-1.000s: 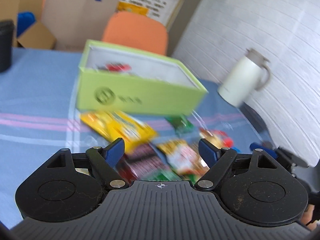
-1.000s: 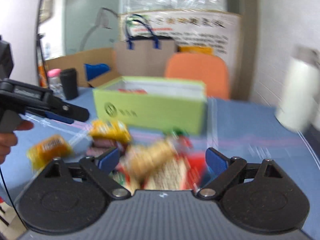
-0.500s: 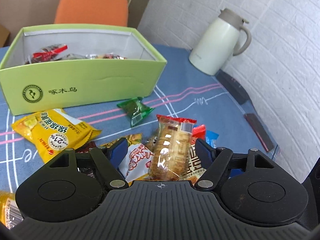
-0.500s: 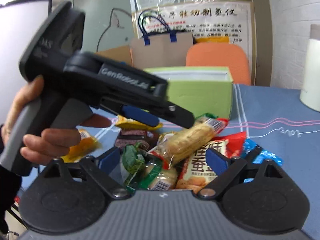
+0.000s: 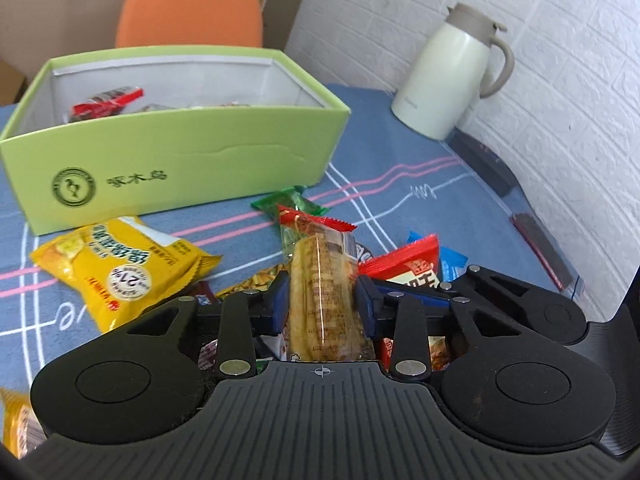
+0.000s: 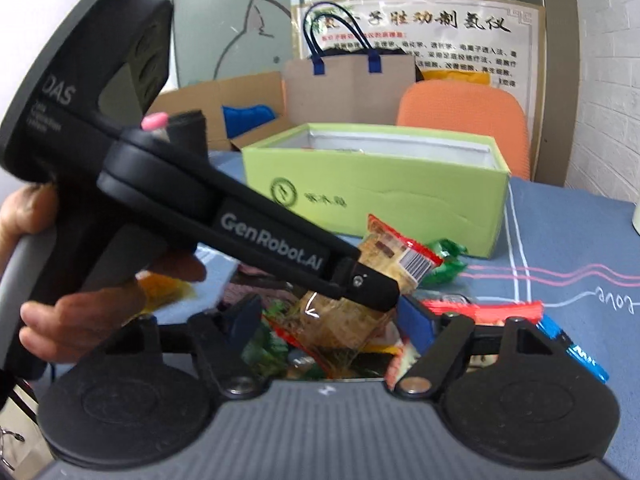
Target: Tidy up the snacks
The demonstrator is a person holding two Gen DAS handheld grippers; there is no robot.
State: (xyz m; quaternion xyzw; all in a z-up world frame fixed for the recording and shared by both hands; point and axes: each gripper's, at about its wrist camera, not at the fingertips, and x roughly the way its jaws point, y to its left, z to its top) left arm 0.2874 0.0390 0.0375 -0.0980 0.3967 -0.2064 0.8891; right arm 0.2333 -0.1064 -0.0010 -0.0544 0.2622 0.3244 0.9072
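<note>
Even, bright indoor light; sharper on my left camera than on my right.

From my left wrist view everything reads crisp, the white brick wall point(image 5: 540, 60) evenly lit and a thin glare line running down the clear cracker packet point(image 5: 320, 300). Shadows under the green box point(image 5: 180, 168) are soft and short. My right wrist view is softer: the hand point(image 6: 60, 280) is smeared, the poster point(image 6: 420, 36) carries plastic sheen. Both frames bow hard at the edges and darken in the corners.

Green box point(image 5: 188, 168) top open, snack pile point(image 5: 400, 264) crowding its front, kettle point(image 5: 448, 72) well aside
</note>
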